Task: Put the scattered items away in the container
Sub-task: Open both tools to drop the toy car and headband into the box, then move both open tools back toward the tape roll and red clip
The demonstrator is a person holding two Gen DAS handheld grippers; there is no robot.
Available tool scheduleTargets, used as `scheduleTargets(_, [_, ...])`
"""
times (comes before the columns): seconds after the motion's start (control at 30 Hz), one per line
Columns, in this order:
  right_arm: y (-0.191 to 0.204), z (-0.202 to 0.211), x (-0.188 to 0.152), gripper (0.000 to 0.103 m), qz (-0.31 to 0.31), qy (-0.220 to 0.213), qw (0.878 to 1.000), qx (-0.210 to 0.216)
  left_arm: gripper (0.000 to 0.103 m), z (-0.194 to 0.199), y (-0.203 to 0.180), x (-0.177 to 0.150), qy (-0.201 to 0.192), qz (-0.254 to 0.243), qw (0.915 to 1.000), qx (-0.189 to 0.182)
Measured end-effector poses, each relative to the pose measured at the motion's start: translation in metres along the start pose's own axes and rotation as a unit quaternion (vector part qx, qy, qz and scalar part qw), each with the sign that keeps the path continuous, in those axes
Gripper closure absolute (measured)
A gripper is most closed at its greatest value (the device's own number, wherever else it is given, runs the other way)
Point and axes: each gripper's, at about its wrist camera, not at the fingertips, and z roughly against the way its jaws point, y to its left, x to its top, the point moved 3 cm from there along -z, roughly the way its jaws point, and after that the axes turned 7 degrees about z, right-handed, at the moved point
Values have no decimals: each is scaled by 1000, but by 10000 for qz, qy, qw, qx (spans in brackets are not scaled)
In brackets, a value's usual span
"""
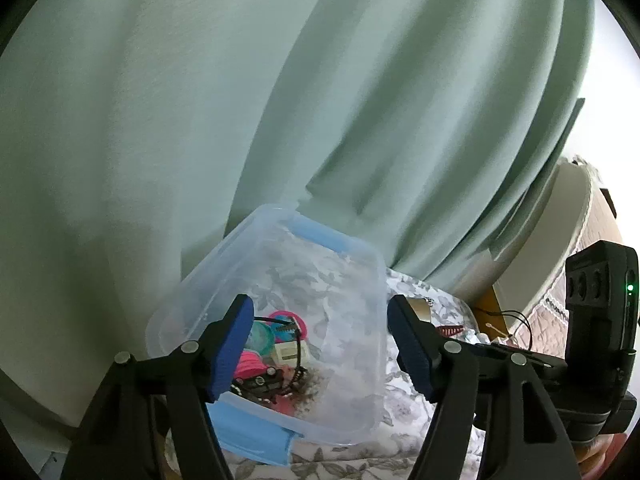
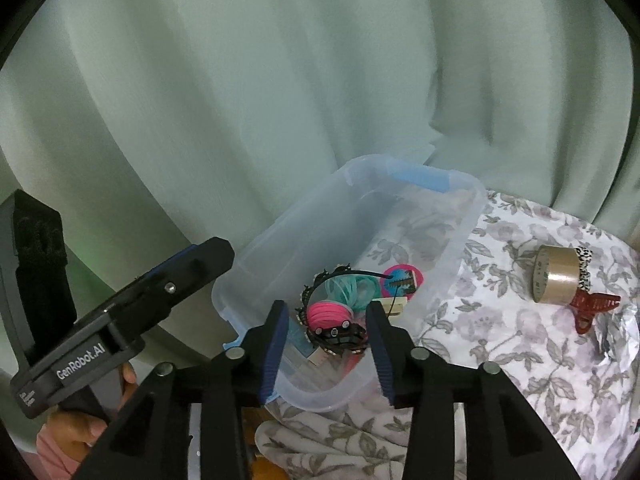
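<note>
**Two grippers, both empty, poised over a part-filled container**

Two sets of tongs, nearest the lens in each view. Left gripper (image 1: 320, 350): blue pads spread wide apart, nothing between them. Right gripper (image 2: 326, 354): pads parted more narrowly, also nothing gripped. Both point down and forward at the container; the parted, empty jaws suggest a delivery just made rather than a pick-up in hand.

One clear plastic container (image 2: 464, 236), blue clips on its rim, standing on a floral cloth (image 2: 500, 344), directly in front of and below both grippers. Its near rim sits just under the right gripper's fingertips.

One black beaded headband (image 2: 336, 334), lying inside the container, at the near end, seen between the right gripper's pads but beneath them and not touched. Under and behind it: one pink coil (image 2: 330, 314), one teal coil (image 2: 352, 290), one round pink-and-teal disc (image 2: 402, 280). All grouped at the near end; the far end holds nothing.

Items outstanding, on the cloth to the right of the container and well apart from both grippers: one roll of brown tape (image 2: 558, 278); one red claw clip (image 2: 592, 308), touching the roll's lower side. Judged next for collection, the right gripper being the closer.

One pale green curtain (image 2: 280, 100), hanging behind.
</note>
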Motion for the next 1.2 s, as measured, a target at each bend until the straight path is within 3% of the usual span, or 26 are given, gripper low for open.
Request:
scheduleTargets(0.17, [-8,17,-5,44,-86,-161,9998,-65,30,4,-14,-1,-31,7,10000,11])
scheduleTargets(0.53, [-31,51,-18,38,-321,-443,9982,-266,29,-7,-51,-15,162,-281,9995,-34])
scheduleTargets(0.77, [-69,79,-33,38,-833,-782,9927,-383,29,-24,-81,-26,292,-406,9987,99])
scheduleTargets(0.93, [-96,99,-43,38,-1137,-1068,9864,-522,29,-32,-105,-37,323,-502,9982,-93])
scheduleTargets(1.2, [-133,117,-67,38,-1451,-1241,9793,-674,29,-53,-141,-55,771,-575,9941,-496])
